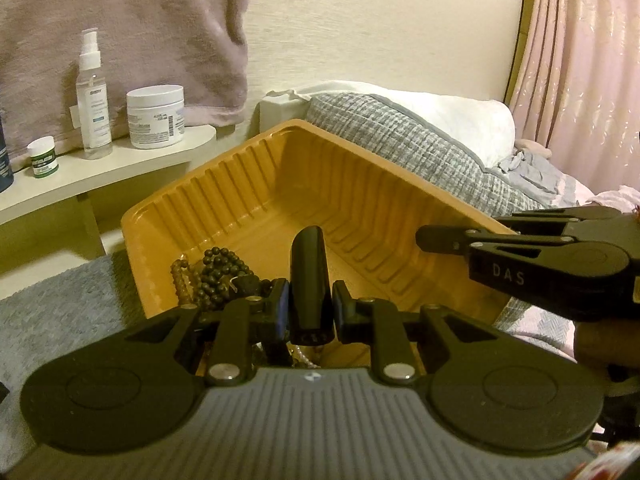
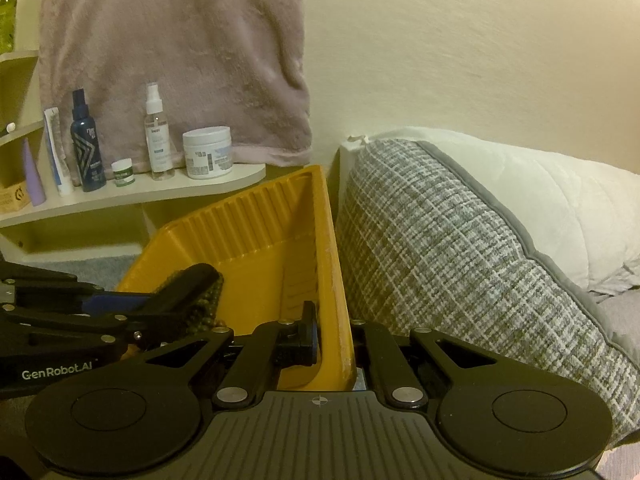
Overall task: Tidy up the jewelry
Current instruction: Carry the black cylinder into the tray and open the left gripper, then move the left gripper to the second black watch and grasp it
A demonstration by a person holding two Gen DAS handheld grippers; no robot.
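An orange ribbed plastic tray (image 1: pixel 360 208) sits tilted on a grey cloth. Dark and brown beaded strands (image 1: pixel 220 276) lie heaped in its near left corner. My left gripper (image 1: pixel 310 302) is shut on a black tube (image 1: pixel 308 268), which stands up between the pads just over the beads. My right gripper (image 1: pixel 424 238) reaches in from the right onto the tray's right rim. In the right wrist view my right gripper (image 2: pixel 334 340) is shut on the tray's (image 2: pixel 260 232) thin side wall. There my left gripper (image 2: pixel 132 308) holds the black tube (image 2: pixel 192 280) above the beads (image 2: pixel 206 308).
A curved shelf (image 1: pixel 120 168) at the left carries a spray bottle (image 1: pixel 93 92), a white jar (image 1: pixel 156 116) and a small green jar (image 1: pixel 42 156). A pink towel (image 2: pixel 180 60) hangs behind them. A grey checked pillow (image 2: pixel 460 260) presses against the tray's right side.
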